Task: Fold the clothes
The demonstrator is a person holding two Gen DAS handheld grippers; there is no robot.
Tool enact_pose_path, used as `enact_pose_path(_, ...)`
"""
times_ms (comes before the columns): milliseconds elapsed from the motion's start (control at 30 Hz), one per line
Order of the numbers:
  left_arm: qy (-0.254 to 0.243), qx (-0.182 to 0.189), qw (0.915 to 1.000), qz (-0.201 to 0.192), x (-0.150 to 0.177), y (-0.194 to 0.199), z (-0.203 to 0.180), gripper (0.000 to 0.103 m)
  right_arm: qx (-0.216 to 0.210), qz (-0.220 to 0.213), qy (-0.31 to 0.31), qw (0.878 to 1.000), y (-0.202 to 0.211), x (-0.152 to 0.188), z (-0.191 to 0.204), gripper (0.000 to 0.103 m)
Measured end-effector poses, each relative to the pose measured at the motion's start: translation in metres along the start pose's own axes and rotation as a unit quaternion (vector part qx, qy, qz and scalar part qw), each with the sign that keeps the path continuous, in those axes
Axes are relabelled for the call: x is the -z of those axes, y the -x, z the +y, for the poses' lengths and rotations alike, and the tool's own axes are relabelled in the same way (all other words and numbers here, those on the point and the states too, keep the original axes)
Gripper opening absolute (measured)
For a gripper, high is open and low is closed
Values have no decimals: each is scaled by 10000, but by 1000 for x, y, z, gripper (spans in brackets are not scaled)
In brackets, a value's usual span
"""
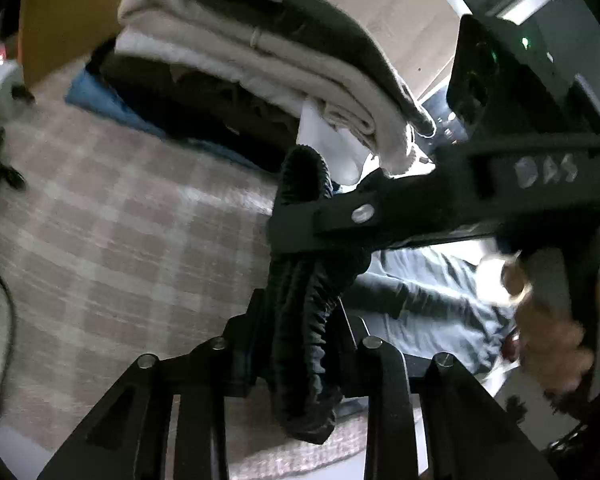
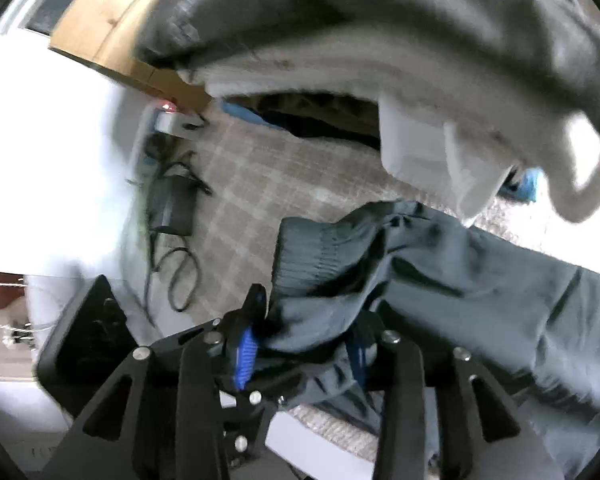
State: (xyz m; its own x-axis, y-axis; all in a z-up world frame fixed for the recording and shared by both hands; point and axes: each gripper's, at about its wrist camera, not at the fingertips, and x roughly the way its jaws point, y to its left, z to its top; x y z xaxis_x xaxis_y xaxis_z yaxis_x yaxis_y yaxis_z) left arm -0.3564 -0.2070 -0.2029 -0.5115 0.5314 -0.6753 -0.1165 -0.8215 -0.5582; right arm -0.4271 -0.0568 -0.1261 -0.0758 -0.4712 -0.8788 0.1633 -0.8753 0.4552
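- Checked pink-and-white bedding [image 1: 112, 248] covers the bed and fills the left wrist view from 7 to 10 o'clock; a wooden board [image 2: 112, 28] stands behind it at 11 o'clock in the right wrist view.
- A stack of folded clothes [image 1: 260, 60], cream under a dark top layer, sits at 12 o'clock in the left view, with dark and blue garments beneath it.
- The left gripper [image 1: 300, 344] has its jaws closed on a dark ribbed waistband [image 1: 304, 320], which runs up between them towards 12 o'clock.
- The right gripper [image 1: 308, 216] crosses the left view from 3 o'clock, held by a hand [image 1: 552, 332] at 4 o'clock, and its tip meets the same band.
- In the right view, the grey-blue garment [image 2: 440, 272] spreads from the centre to 4 o'clock; a bunched fold lies between the blue-padded jaws of that gripper [image 2: 304, 344], and it seems gripped, though blur leaves this uncertain.
- A black power adapter [image 2: 172, 208] with its cable lies at 9 o'clock on the bedding.
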Motion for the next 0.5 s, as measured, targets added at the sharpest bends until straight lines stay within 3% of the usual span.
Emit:
enact_pose_path(133, 65, -213, 9997, -127, -8, 27, 8, 25, -362, -602, -8, 9975, 56, 6, -12, 57)
enact_pose_path(233, 137, -302, 9991, -275, -20, 49, 9, 15, -205, -1091, -235, 9935, 95, 29, -50, 58)
enact_pose_path(333, -56, -450, 9986, -277, -26, 51, 6, 15, 576, -1231, -459, 9897, 95, 62, -97, 58)
enact_pose_path(500, -65, -958, 9948, 347, -19, 18, 26, 12, 1418, -759, -623, 9850, 35, 83, -133, 46)
